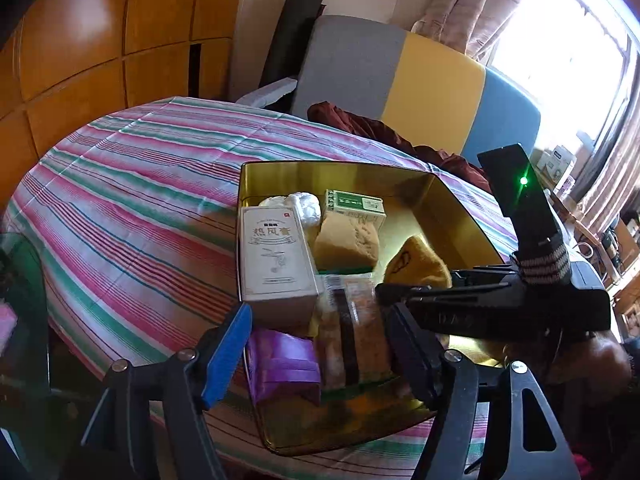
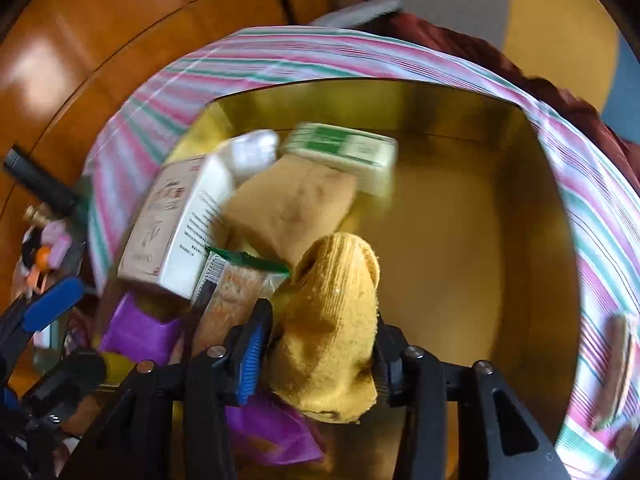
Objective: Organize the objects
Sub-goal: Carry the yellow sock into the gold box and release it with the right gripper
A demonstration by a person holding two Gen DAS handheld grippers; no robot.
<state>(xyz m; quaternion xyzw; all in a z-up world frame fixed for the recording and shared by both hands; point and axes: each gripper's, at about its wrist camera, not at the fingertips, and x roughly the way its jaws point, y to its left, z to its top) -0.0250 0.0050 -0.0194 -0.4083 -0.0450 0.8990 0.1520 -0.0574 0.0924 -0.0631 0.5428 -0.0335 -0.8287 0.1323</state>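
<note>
A: Where is the yellow sock (image 2: 332,332) relative to the gold tin (image 2: 460,208)?

B: Over the tin's near edge, between the jaws of the right gripper (image 2: 316,360). Its long axis runs away from the jaws toward the tin's bare floor, toe end forward. The jaws are only partly apart, and the pads still seem to press its sides, so I judge it held, perhaps loosely.

A: And the left gripper (image 1: 320,344)?

B: Its jaws stand about half open, holding nothing. Beyond them, just inside the tin's near left corner, lie a clear-wrapped snack pack (image 1: 352,332) and a purple packet (image 1: 284,364). The right hand is plainly the nearer to the sock.

A: Any writing?

B: The white box (image 1: 276,252) at the tin's left wall carries large Chinese characters; I cannot read them surely. The green-and-white box (image 1: 354,204) toward the back wall has print too small to tell. A tan sponge (image 1: 348,240) leans against it.

A: What does the tin sit on?

B: The striped surface (image 1: 132,184).
</note>
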